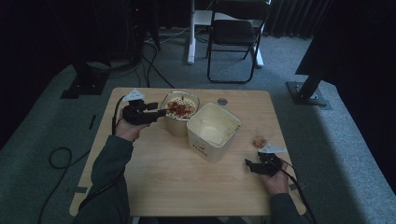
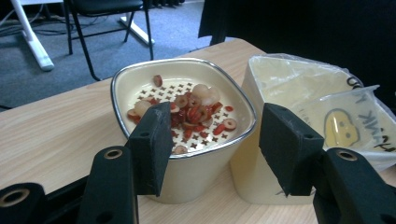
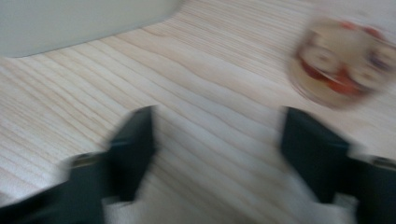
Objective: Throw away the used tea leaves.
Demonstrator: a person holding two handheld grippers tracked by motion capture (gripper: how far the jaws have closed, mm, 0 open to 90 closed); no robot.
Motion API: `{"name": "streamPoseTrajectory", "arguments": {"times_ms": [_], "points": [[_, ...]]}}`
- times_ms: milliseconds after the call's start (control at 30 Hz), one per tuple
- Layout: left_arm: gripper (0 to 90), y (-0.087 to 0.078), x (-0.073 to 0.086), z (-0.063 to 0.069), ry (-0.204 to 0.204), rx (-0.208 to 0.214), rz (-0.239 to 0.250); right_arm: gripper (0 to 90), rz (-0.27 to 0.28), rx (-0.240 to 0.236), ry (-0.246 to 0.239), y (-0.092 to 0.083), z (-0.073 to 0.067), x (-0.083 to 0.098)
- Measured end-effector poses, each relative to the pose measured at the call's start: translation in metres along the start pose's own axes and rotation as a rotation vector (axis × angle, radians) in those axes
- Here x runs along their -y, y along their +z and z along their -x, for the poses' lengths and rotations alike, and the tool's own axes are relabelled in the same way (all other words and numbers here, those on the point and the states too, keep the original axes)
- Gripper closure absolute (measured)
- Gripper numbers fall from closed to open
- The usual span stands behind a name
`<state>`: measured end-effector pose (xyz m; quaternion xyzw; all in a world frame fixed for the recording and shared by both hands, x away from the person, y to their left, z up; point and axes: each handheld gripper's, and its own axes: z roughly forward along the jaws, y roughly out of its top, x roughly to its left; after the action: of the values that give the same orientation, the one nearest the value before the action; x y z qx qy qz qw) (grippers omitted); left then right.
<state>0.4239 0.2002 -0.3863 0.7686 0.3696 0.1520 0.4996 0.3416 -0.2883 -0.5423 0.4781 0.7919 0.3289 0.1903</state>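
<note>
Reaching in from about nine o'clock on the pale wooden tabletop (image 1: 187, 186), the left tool (image 1: 161, 112) hovers at the rim of the cream bowl with a perforated strainer insert (image 2: 184, 100), its jaws parted wide with only air between them; in the left gripper view the near rim sits in the gap, touching neither pad. Red sliced fruit pieces and pale round ones (image 2: 194, 112) lie heaped on the insert. Just beside the bowl, at its four o'clock, stands a cream square container lined with a clear plastic bag (image 1: 213, 130), the two touching or nearly so. At four o'clock on the tabletop the right tool (image 1: 247, 163) rests low, jaws apart and empty. A small clear cup holding red and pale pieces (image 1: 262, 138) stands near it, at its one o'clock.
</note>
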Motion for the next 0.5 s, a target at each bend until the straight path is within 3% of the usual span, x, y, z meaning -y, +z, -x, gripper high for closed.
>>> {"name": "streamPoseTrajectory", "arguments": {"times_ms": [33, 200, 367, 500], "points": [[44.2, 0.000, 0.001, -0.001, 0.001, 0.000, 0.001, 47.2, 0.024, -0.030, 0.055, -0.009, 0.005, -0.002], [44.1, 0.002, 0.005, -0.004, -0.010, -0.020, -0.005, 48.6, 0.140, 0.043, 0.121, -0.039, 0.016, -0.009], [44.0, 0.003, 0.007, -0.006, -0.007, -0.035, -0.006, 60.5, 0.222, 0.139, 0.115, -0.067, 0.030, -0.022], [44.0, 0.006, 0.009, -0.005, -0.008, -0.030, -0.001, 61.2, 0.252, 0.163, 0.156, -0.075, 0.045, -0.039]]}}
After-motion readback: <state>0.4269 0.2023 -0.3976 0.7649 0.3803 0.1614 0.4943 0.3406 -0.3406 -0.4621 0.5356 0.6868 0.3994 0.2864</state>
